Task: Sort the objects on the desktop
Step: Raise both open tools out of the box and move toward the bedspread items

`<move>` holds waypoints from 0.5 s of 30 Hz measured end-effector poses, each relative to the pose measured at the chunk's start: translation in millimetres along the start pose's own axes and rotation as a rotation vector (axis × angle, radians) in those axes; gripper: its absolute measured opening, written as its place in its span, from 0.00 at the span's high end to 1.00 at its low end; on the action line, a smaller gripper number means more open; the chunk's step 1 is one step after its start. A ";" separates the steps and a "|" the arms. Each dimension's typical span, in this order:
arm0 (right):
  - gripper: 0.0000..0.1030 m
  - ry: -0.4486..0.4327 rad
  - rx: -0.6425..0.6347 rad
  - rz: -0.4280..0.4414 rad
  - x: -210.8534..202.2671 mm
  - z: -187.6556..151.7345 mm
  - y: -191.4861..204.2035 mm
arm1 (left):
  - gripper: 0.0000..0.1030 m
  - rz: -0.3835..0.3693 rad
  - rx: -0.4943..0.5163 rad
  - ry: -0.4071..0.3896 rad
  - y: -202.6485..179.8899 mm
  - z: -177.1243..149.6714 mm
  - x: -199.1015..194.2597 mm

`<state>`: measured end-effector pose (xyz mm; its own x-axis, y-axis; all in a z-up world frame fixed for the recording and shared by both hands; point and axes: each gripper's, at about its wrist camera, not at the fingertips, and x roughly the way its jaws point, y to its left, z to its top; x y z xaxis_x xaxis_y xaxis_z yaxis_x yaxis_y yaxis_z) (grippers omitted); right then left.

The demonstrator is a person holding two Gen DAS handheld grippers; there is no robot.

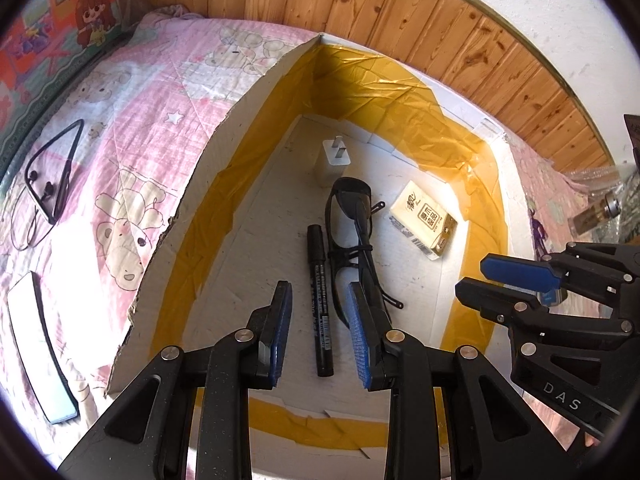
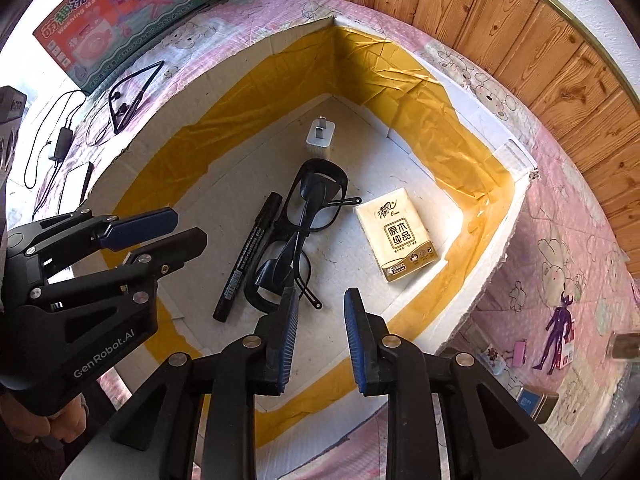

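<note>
A white cardboard box (image 1: 192, 200) lined with yellow tape sits on a pink quilt. On its floor lie a black marker (image 1: 320, 300), folded black glasses (image 1: 362, 216), a yellow tissue pack (image 1: 424, 224) and a white charger plug (image 1: 334, 162). My left gripper (image 1: 318, 286) hangs open above the marker, nothing between its pads. In the right wrist view, my right gripper (image 2: 322, 292) is open and empty over the box floor, just right of the glasses (image 2: 310, 196) and marker (image 2: 248, 256), with the tissue pack (image 2: 400, 236) further right. The left gripper (image 2: 180, 228) hovers at the box's left.
Black neckband earphones (image 1: 52, 176) and a flat white slab (image 1: 40, 352) lie on the quilt left of the box. A colourful toy carton (image 2: 112, 12) stands behind. A purple figure (image 2: 558, 328) and small items lie to the right. Wood panelling backs the bed.
</note>
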<state>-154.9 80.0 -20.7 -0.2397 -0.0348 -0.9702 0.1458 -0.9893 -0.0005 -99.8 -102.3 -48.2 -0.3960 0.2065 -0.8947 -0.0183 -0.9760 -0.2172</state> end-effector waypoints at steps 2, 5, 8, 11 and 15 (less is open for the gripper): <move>0.73 -0.006 -0.005 -0.001 -3.4 -3.4 -0.5 | 0.71 0.000 0.008 -0.003 -5.2 -4.0 -1.8; 0.73 -0.015 -0.013 -0.005 -10.3 -10.5 -0.7 | 0.71 0.003 0.026 -0.015 -13.4 -10.4 -6.6; 0.72 -0.028 -0.030 -0.012 -17.5 -18.2 0.9 | 0.71 -0.001 0.042 -0.039 -20.2 -14.9 -15.2; 0.69 -0.044 -0.051 -0.020 -23.8 -26.0 3.1 | 0.71 -0.012 0.044 -0.062 -23.7 -18.9 -24.1; 0.68 -0.062 -0.071 -0.031 -30.8 -35.8 4.8 | 0.71 -0.025 0.041 -0.075 -26.7 -25.5 -30.1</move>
<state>-112.4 81.4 0.5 -0.3038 -0.0151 -0.9526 0.2048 -0.9775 -0.0498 -64.0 -80.7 -25.4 -0.4623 0.2270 -0.8572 -0.0658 -0.9728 -0.2221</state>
